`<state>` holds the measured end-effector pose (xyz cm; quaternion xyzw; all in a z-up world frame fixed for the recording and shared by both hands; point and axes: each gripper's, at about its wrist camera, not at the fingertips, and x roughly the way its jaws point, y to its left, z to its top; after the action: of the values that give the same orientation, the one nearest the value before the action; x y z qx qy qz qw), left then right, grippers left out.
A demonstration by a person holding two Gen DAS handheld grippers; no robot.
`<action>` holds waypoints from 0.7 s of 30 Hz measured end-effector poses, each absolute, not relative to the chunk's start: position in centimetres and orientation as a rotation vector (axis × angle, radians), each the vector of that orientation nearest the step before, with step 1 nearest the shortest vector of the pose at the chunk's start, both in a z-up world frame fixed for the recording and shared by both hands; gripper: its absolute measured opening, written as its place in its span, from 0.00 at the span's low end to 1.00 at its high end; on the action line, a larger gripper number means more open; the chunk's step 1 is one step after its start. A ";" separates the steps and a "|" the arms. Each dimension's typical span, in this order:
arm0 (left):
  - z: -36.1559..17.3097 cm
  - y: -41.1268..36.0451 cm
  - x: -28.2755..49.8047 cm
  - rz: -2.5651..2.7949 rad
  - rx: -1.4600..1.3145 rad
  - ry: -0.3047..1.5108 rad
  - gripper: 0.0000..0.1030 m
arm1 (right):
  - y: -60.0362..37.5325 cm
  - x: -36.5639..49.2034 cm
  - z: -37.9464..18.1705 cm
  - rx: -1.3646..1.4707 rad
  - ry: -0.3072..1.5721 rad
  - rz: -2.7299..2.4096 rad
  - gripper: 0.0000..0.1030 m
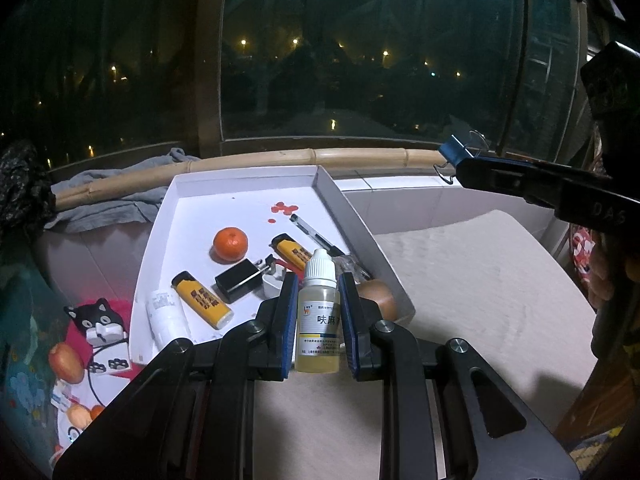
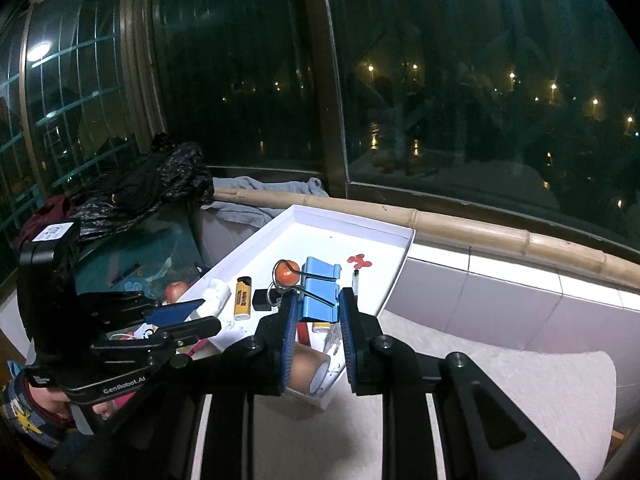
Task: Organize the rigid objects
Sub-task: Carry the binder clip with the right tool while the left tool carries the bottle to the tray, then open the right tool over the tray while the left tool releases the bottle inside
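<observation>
A small dropper bottle (image 1: 319, 312) is held upright between the closed pads of the left gripper (image 1: 318, 316), just at the near edge of the white tray (image 1: 240, 184). A blue binder clip (image 2: 319, 295) is clamped in the right gripper (image 2: 319, 344), above the same tray, where an orange (image 1: 230, 244), two yellow lighters (image 1: 202, 299) and a black charger (image 1: 236, 280) are lying.
</observation>
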<state>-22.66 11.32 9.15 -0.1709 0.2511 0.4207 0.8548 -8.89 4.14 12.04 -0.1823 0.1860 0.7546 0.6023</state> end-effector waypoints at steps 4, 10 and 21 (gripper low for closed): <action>9.2 13.0 -22.6 0.897 -0.353 0.543 0.19 | 5.4 -9.2 12.0 -0.436 0.447 1.743 0.19; 9.4 16.6 -22.8 0.925 -0.359 0.549 0.19 | 7.8 -10.1 12.0 -0.451 0.475 1.735 0.19; 8.7 25.1 -23.7 0.984 -0.498 0.591 0.19 | 13.2 -11.2 10.1 -0.480 0.571 1.675 0.19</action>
<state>-23.69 25.14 8.67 -0.2330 0.2767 0.4603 0.8107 -11.25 13.18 10.13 -0.2078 0.2470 0.7251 0.6083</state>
